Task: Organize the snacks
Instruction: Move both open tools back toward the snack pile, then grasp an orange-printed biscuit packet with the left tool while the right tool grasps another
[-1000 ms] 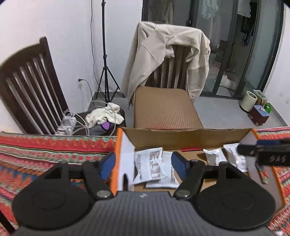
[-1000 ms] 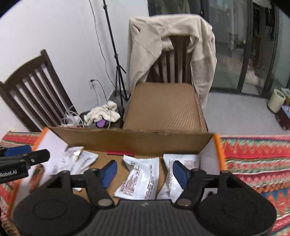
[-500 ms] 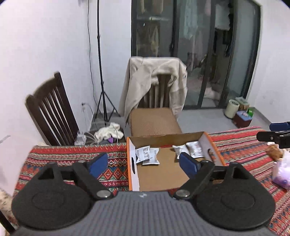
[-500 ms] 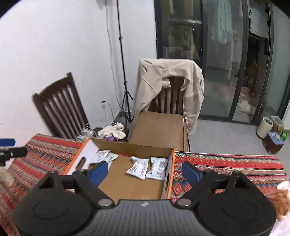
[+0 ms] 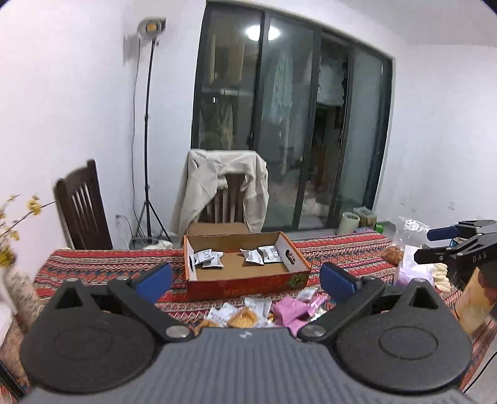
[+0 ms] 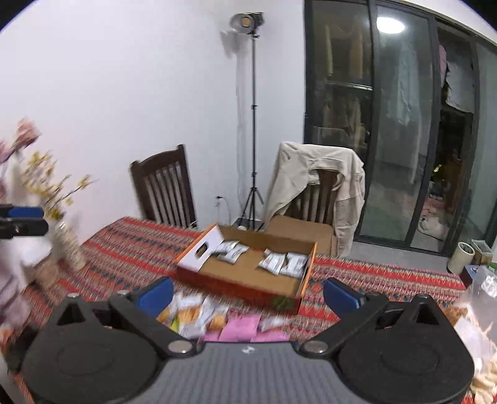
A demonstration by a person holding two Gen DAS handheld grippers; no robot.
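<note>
Four white snack packets [image 5: 214, 259] lie in two pairs inside the open cardboard box [image 5: 248, 284] on the counter [image 5: 102, 264]; loose orange and pink snacks [image 5: 292, 310] lie just before it. Left gripper [image 5: 245, 279] and right gripper [image 6: 248, 295] hold nothing; their jaws have just been opening wide.

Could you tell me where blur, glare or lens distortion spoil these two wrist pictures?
Left wrist view: sharp on the cardboard box, the flowers at the left edge smeared, a ceiling lamp glaring in the glass door, the door frame bowed by the fisheye. Right wrist view: the loose snack packets before the box and the left edge motion-blurred, the studio light bright, corners vignetted black.
</note>
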